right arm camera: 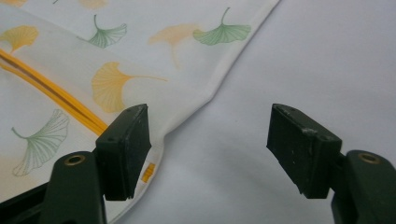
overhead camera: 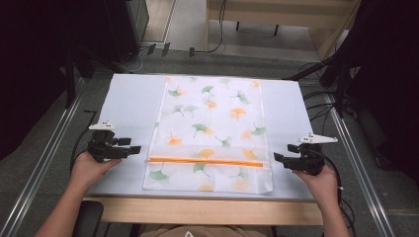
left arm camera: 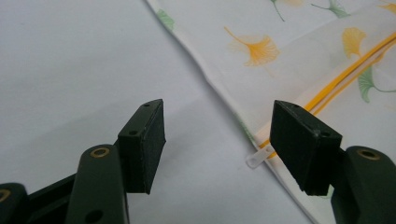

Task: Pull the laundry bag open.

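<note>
Spread flat across the centre of the high view, a white pillowcase [overhead camera: 210, 133] printed with green and orange ginkgo leaves, long axis running from the upper middle down toward the lower edge, orange zipper [overhead camera: 207, 161] crossing it level near the bottom end and apparently drawn shut along its whole length. No fold, no visible wrinkle; lies smooth on the pale blue-white table cover [overhead camera: 128, 103], so any spreading or zipping looks finished, and folding or lifting, if intended, not yet begun. At lower left of the high view, left gripper [overhead camera: 137, 149] held just off the cloth's left edge, level with the zipper, jaws parted wide and gripping nothing; in the left gripper view, a small white zipper pull [left arm camera: 259, 157] showing at the cloth edge between the two black pads, close to the right-hand pad, touched by neither as far as can be told. At lower right, right gripper [overhead camera: 276, 157] mirrored just beside the right edge, jaws likewise spread and empty; in the right gripper view, the cloth's hem and the orange zipper end [right arm camera: 148, 172] passing under the left-hand pad, bare cover beneath the other. Beyond the table, grey floor [overhead camera: 247, 57] with cables at the top of the high view.
</note>
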